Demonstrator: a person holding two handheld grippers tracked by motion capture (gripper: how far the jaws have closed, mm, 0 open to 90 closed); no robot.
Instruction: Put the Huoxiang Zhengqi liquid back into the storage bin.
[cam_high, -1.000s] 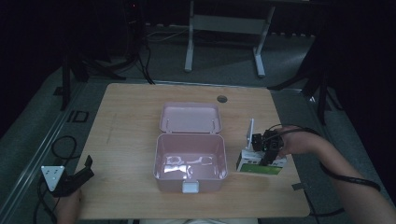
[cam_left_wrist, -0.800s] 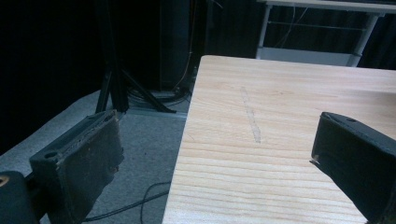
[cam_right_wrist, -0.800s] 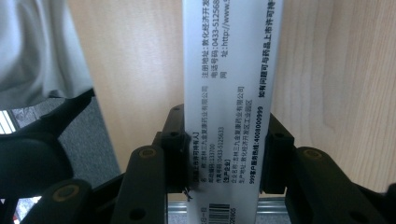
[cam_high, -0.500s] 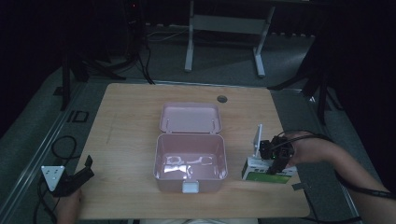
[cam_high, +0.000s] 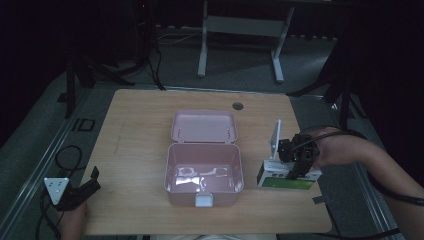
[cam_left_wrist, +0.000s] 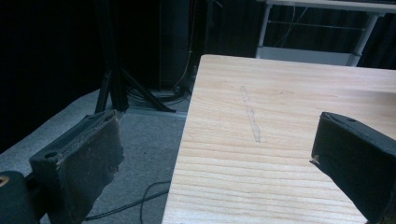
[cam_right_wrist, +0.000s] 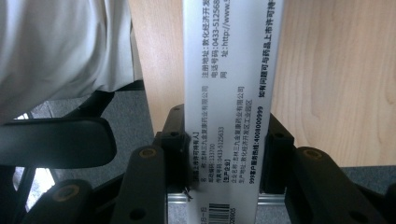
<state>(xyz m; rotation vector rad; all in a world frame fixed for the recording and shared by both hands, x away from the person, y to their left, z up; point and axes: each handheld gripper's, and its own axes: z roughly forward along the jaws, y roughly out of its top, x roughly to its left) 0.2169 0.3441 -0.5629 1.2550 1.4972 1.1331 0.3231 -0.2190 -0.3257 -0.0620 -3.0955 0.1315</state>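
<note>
The worktop (cam_high: 140, 150) is a light wooden board with rounded corners and a visible grain. A pink lidded box (cam_high: 204, 172) stands on it near the middle, open, its lid (cam_high: 204, 126) folded flat onto the wood behind it. Behind the box, near the far edge, a small round cable hole (cam_high: 237, 106) is set into the board. Left of the box a faint pale streak (cam_left_wrist: 251, 114) marks the bare wood. Right of the box, near the front corner, a dark bit of tape (cam_high: 319, 199) sticks to the surface
</note>
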